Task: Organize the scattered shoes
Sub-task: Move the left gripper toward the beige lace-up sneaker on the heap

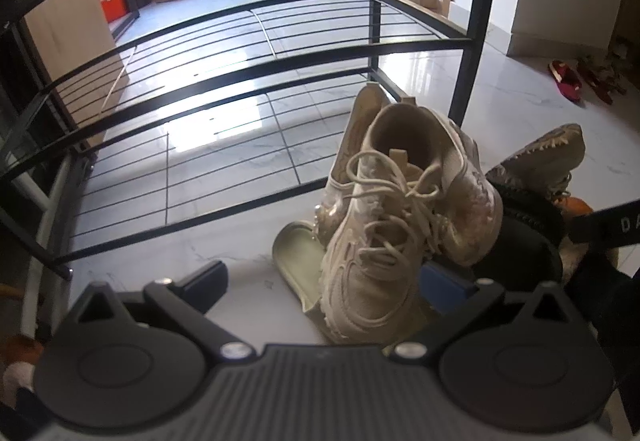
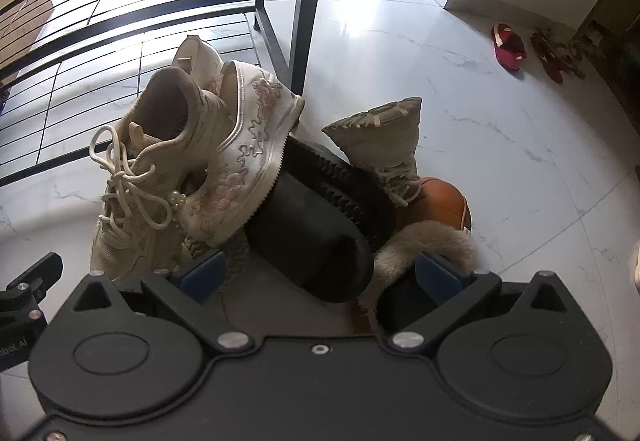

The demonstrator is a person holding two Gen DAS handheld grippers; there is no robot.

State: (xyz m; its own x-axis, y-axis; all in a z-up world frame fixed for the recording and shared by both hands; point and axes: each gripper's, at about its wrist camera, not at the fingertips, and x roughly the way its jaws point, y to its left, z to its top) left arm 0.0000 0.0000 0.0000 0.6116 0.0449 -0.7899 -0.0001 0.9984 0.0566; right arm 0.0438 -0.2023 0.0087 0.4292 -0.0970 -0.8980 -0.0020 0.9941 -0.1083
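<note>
Shoes are heaped on the tiled floor (image 2: 460, 89), just in front of the right front post of a black metal shoe rack (image 1: 248, 53). A beige laced sneaker (image 1: 380, 241) is seen at the front of the heap, with an embroidered cream shoe (image 2: 248, 161) leaned against it and a second cream shoe (image 2: 200, 53) tucked behind. A black shoe (image 2: 316, 233) is wedged sole-up beside them; a tan lace-up boot (image 2: 384, 137), an orange-brown shoe (image 2: 440, 201) and a fur-trimmed shoe (image 2: 424, 245) are stacked at its far side — their lower parts are hidden. A pale green insole-like piece (image 1: 298, 261) is pinned under the sneaker. Two red shoes (image 2: 508, 45) are left well apart, near the wall.

The left gripper (image 1: 324, 281) is held wide apart around the sneaker's toe, gripping nothing. The right gripper (image 2: 320, 273) is likewise spread — the black shoe's toe lies between its fingers, contact not discernible.
</note>
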